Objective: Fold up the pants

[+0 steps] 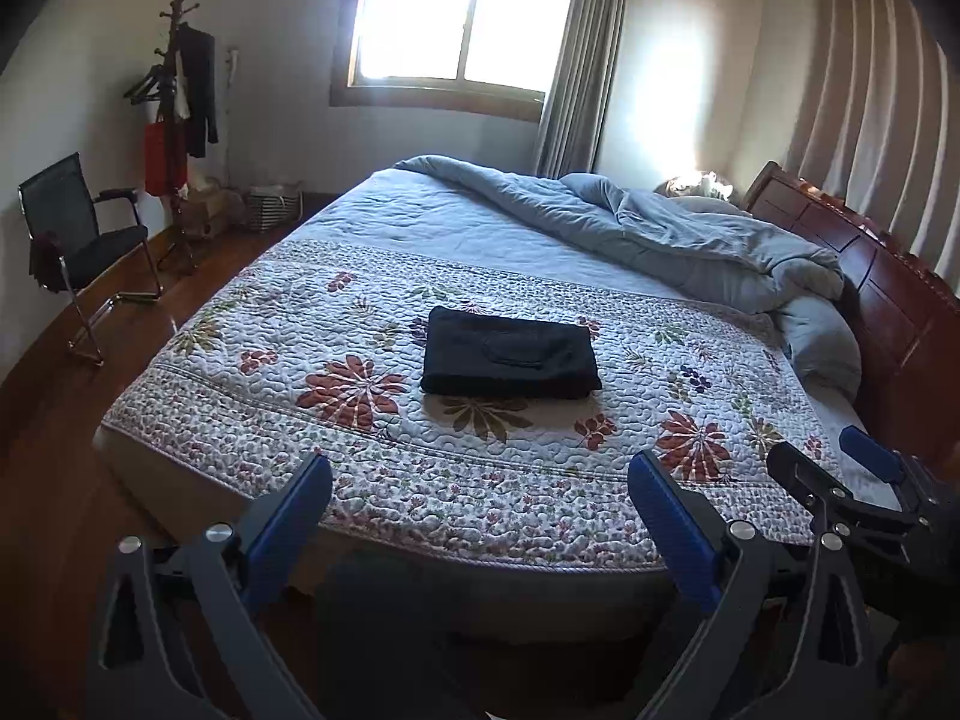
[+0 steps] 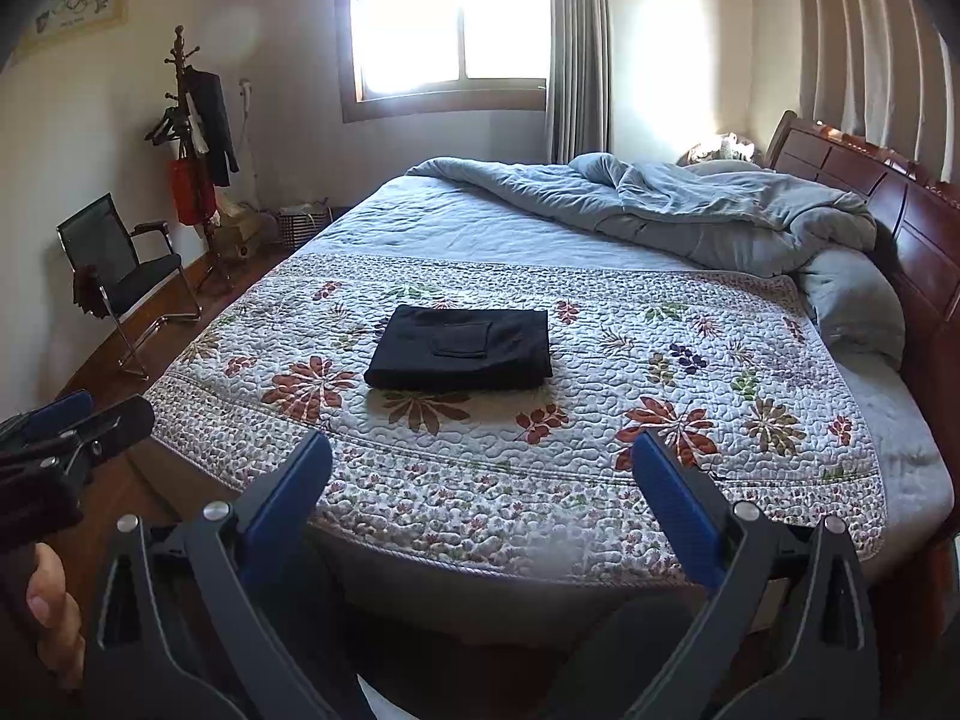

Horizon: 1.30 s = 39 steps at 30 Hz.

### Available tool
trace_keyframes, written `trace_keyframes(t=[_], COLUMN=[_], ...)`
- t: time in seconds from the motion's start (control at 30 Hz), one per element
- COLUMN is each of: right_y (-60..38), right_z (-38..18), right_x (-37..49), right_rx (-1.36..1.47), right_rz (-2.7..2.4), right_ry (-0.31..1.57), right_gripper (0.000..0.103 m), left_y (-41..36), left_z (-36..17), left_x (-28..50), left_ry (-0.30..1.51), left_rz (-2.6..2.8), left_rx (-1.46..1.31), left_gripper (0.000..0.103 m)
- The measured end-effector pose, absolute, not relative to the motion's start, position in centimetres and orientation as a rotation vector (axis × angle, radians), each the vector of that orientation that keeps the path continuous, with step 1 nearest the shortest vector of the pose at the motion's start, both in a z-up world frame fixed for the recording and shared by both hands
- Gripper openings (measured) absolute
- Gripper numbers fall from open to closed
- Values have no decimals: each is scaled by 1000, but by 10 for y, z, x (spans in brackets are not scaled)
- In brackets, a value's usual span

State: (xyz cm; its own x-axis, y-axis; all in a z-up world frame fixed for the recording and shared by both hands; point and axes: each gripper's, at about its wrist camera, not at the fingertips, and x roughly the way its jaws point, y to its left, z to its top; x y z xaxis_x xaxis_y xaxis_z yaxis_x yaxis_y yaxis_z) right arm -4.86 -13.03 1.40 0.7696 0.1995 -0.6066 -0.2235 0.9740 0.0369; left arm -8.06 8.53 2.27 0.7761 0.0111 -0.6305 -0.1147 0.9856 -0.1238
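Left wrist view, nearest first: the left claw hangs spread wide and empty over the foot edge of the bed, its blue pads well apart with nothing between them. At the right edge of that view the right claw shows beside it, also off the mattress; in its own view the right claw is likewise spread and holds nothing, with the left one at its left side.

Farther on, across a stretch of flowered quilt, lie the black pants, already a compact flat rectangle resting on the quilt, a pocket showing on top. They lie straight ahead of both claws and well apart from them, touching neither. Their long axis runs left to right, across the line of the fingers rather than along it. From the right wrist view the pants sit slightly left of centre, from the left view about centred, so neither hand looks clearly nearer; the left perhaps a little.

Beyond them a rumpled grey duvet is heaped toward the headboard.

Judging by the tidy bundle, the folding looks done or nearly so.
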Motion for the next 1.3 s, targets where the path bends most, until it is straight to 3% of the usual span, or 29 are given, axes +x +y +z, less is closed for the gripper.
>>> trace_keyframes(t=[1.3], right_y=[-123], right_z=[-2], right_x=[-31], right_rx=[-18], right_rz=[213], right_ry=[682], right_gripper=[99], left_y=[84], left_z=[10], left_x=[-61], left_ry=[690], left_rz=[127], left_rx=[-78], left_gripper=[99])
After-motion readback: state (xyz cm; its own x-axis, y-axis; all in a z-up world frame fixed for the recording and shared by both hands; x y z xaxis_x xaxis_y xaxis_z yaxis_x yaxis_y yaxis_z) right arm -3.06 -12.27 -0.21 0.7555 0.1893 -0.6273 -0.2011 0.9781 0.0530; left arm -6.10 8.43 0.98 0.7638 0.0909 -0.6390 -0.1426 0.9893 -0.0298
